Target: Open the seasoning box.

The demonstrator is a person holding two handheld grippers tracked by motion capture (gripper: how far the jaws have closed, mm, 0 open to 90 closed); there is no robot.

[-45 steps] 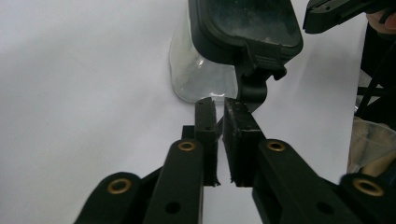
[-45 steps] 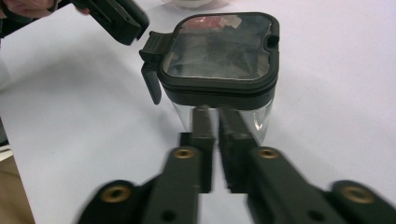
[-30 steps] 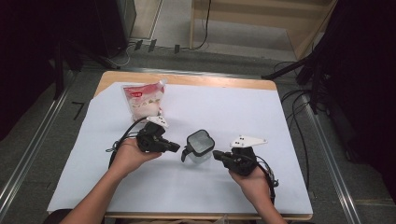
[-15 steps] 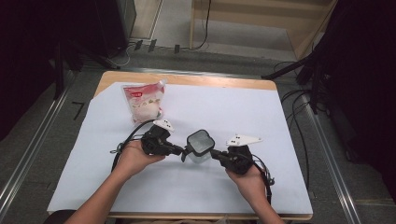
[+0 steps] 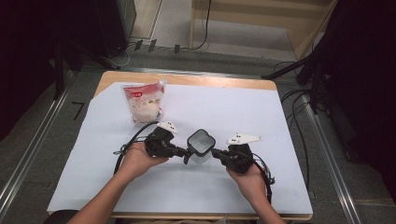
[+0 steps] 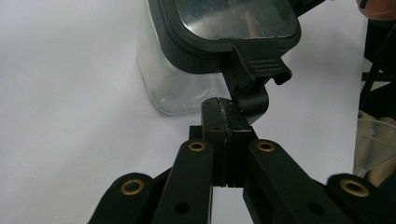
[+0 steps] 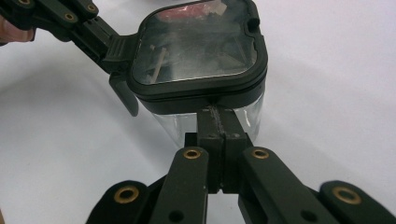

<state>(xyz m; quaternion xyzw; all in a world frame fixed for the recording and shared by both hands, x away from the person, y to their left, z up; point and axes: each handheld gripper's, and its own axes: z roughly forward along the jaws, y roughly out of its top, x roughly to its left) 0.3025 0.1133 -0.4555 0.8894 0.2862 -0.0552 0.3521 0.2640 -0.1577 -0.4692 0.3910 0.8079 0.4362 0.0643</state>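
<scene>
Clear jar [image 5: 200, 150] with black-rimmed lid [image 7: 196, 51] stands on white sheet [image 5: 289, 140], near table's front middle, between both grippers. Lid on; latch flap [image 6: 259, 58] hangs at jar's left side. Left gripper [image 6: 223, 108]: jaws together, nothing between, tips touching latch flap. Right gripper [image 7: 219, 114]: jaws together, nothing clamped, tips against jar wall under lid rim. Red-and-white bag [image 5: 142, 101] lies well behind, left rear.
</scene>
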